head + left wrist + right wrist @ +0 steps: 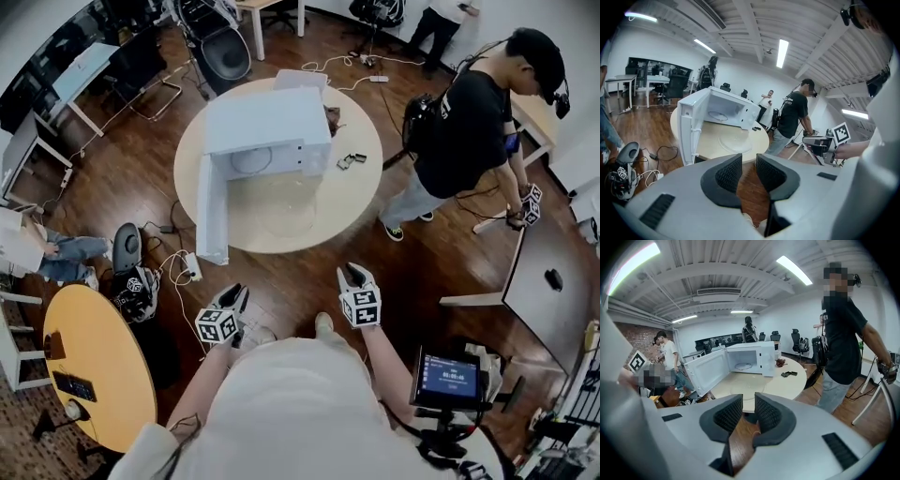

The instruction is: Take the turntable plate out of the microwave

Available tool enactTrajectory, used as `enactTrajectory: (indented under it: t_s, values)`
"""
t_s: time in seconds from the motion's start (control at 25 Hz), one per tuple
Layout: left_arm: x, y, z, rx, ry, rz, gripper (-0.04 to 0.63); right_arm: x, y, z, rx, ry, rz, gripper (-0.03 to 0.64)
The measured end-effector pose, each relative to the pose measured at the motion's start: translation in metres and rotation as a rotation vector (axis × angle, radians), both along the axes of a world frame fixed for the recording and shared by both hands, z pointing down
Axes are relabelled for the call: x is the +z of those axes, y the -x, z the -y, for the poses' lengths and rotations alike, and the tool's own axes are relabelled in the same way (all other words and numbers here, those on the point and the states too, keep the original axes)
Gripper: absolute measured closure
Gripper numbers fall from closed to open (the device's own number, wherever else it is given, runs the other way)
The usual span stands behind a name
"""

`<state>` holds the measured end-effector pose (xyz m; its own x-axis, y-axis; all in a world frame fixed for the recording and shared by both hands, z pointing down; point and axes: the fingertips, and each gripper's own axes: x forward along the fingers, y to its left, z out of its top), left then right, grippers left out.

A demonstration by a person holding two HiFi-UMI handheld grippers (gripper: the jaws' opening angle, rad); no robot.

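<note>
Both claws empty: left gripper (238, 296) and right gripper (353, 275) each have jaws nearly together, a thin gap, nothing in it. Both are well short of the round table (361, 183). The glass turntable plate (283, 210) looks already out, lying flat on the table just in front of the open microwave (267, 127). My read: stiff, heavyish, slick, chips easily. To lift it, nudge it over the table edge, then clamp its rim.

Round beige table (361, 202), white microwave (267, 122) sitting on it with the door swung open. Clear glass plate (286, 211) lies flat just in front. Couple of small dark bits (352, 161) off to the microwave's right.
</note>
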<state>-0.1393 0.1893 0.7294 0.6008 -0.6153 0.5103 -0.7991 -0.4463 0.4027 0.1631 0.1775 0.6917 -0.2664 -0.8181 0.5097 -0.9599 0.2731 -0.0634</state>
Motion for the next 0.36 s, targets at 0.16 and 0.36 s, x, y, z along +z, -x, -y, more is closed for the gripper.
enactTrajectory:
  t_s: [0.16, 0.36]
  values:
    - [0.006, -0.006, -0.006, 0.012, 0.019, 0.004, 0.517, 0.009, -0.003, -0.005, 0.002, 0.023, 0.006, 0.529]
    - [0.01, -0.017, -0.013, 0.017, 0.032, 0.005, 0.517, 0.009, -0.009, -0.01, -0.008, 0.023, 0.015, 0.529]
